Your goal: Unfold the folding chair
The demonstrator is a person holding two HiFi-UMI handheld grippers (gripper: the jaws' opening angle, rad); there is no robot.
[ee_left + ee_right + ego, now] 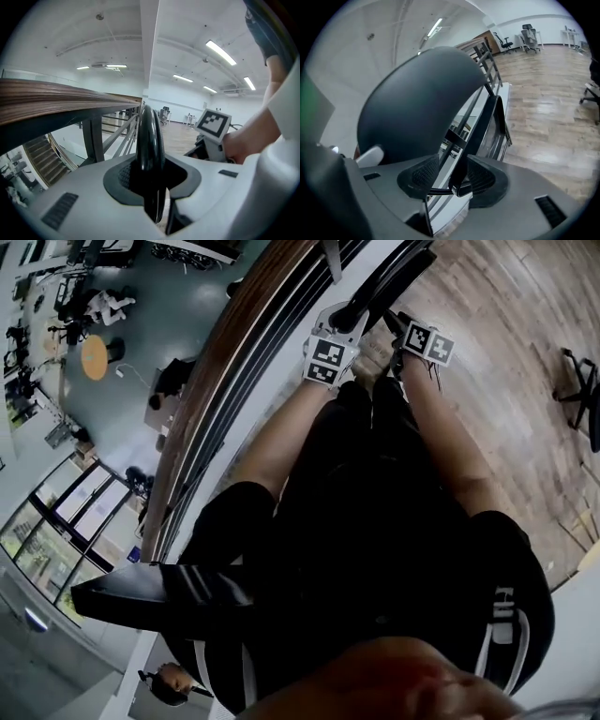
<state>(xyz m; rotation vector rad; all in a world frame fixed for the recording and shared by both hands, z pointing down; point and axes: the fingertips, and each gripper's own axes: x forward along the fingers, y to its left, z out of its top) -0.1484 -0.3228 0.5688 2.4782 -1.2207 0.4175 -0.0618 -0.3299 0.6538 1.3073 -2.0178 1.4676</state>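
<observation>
Standing at the head view's twelve o'clock, just beside the wood-topped railing [234, 362] that swept from seven to twelve o'clock, the folding chair [403, 273] showed a black frame running roughly from seven to one o'clock; by my reading it was not yet opened. Both bare forearms [272, 446] reached straight toward twelve o'clock, side by side, so neither hand was clearly nearer. In the right gripper view the chair's dark rounded panel [417, 98] filled ten o'clock, with a thin frame strut [483, 126] slanting from six to one o'clock.

The left gripper [150, 187] was narrow round a glossy black edge [149, 140] of the chair, upright between the jaws and against one pad [124, 175], with a sliver of light beside the other. The right gripper [452, 180] stood moderately apart, the strut's lower end between its pads [423, 173] but unclamped. Spreading panel from frame probably depended on both closing firmly first.
</observation>
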